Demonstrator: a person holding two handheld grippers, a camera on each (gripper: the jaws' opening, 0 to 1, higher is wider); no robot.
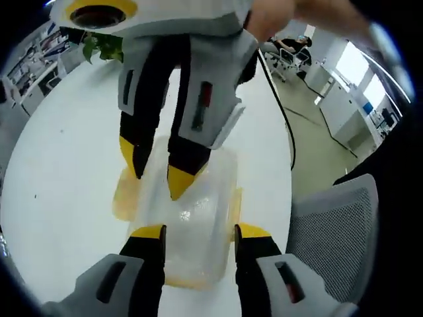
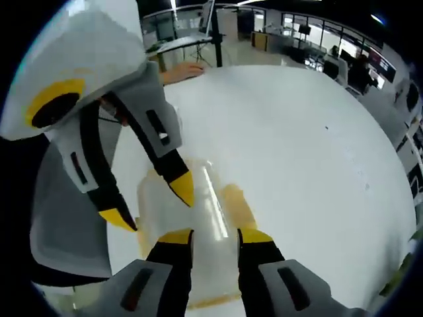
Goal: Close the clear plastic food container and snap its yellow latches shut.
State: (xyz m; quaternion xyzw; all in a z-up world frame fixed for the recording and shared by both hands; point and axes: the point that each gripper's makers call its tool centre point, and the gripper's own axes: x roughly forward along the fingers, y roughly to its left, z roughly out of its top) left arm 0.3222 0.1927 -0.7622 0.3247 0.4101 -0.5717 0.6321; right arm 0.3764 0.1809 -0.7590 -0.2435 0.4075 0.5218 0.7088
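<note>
The clear plastic food container (image 1: pixel 195 211) lies on the white table (image 1: pixel 66 172), its lid on top; yellow latches (image 1: pixel 124 197) stick out flat at its sides. My left gripper (image 1: pixel 199 232) is open, jaws straddling the near end of the lid. My right gripper (image 1: pixel 157 173) reaches in from above, open, tips over the far part of the lid. In the right gripper view the container (image 2: pixel 215 205) sits under my right gripper (image 2: pixel 213 236), with a yellow latch (image 2: pixel 238 205) beside it. The left gripper (image 2: pixel 152 203) enters from the left. Whether the tips touch the lid is unclear.
A green plant (image 1: pixel 102 46) stands at the table's far edge. A grey mesh chair (image 1: pixel 330 231) is beside the table, and a black cable (image 1: pixel 281 112) runs along the table's edge. A hand (image 2: pixel 185 71) rests on the table's far rim. Office desks fill the background.
</note>
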